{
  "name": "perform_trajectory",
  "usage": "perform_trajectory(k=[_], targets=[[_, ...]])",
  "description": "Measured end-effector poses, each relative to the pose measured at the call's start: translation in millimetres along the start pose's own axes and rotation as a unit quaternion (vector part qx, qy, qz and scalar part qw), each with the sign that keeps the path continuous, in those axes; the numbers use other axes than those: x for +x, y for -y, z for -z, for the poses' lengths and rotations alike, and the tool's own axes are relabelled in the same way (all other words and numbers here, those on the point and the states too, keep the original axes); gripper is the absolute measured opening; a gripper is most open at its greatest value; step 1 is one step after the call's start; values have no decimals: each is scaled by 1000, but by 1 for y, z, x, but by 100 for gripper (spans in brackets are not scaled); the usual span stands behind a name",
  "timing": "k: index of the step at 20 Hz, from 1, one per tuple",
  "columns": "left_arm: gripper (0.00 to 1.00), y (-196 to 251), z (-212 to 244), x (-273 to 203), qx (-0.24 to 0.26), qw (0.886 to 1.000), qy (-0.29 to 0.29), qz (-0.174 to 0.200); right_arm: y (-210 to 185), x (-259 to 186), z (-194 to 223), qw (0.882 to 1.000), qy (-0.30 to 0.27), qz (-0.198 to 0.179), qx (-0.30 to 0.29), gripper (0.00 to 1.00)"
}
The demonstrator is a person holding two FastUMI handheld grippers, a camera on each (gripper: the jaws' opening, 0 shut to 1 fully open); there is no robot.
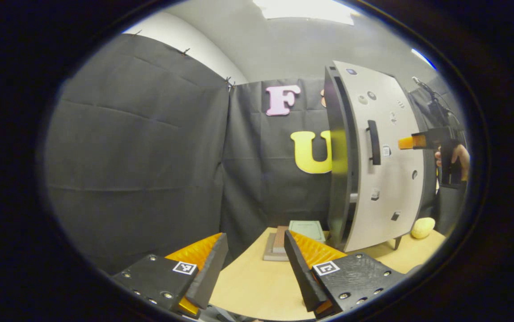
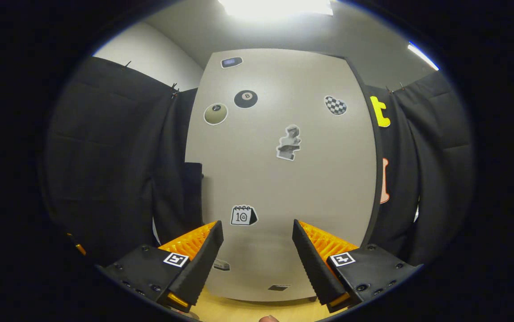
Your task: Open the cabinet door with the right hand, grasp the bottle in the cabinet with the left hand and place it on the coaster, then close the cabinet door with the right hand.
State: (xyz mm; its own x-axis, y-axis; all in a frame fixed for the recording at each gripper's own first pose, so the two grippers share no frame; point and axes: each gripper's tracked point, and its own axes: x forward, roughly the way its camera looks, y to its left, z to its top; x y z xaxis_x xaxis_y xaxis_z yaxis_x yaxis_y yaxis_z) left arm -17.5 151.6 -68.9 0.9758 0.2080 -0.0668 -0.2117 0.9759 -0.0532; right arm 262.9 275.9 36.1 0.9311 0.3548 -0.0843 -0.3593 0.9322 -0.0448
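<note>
The cabinet (image 1: 339, 179) stands on the table at the right, its pale door (image 1: 391, 179) covered in stickers, with a dark vertical handle (image 1: 374, 142) near its left edge. The door lies against the dark cabinet body. My right gripper (image 1: 411, 142), held by a hand (image 1: 460, 156), hovers just right of the handle and a little in front of the door. In the right gripper view the door (image 2: 283, 179) faces me, the handle (image 2: 193, 188) is at left, and my right gripper (image 2: 257, 225) is open and empty. My left gripper (image 1: 255, 236) is open over the table's near side.
A pale green square mat (image 1: 307, 229) lies flat left of the cabinet's foot, with stacked brown and grey slabs (image 1: 277, 245) beside it. A yellow rounded object (image 1: 422, 227) rests right of the cabinet. The wooden table (image 1: 257, 286) stretches toward me. Black cloth walls surround the booth.
</note>
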Motion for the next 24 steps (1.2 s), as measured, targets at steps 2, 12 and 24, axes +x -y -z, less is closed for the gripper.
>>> perform_trajectory(k=[2,12,24], targets=[[76,32,-11,3,0,1000,7,16,24,-26,0,1000,3,8,-16,97],[76,190,-52,-7,14,995,33,96,167,-141,15,996,8,84,-26,98],[76,280,-70,-49,38,992,45,107,257,-222,79,991,-3,130,25,98]])
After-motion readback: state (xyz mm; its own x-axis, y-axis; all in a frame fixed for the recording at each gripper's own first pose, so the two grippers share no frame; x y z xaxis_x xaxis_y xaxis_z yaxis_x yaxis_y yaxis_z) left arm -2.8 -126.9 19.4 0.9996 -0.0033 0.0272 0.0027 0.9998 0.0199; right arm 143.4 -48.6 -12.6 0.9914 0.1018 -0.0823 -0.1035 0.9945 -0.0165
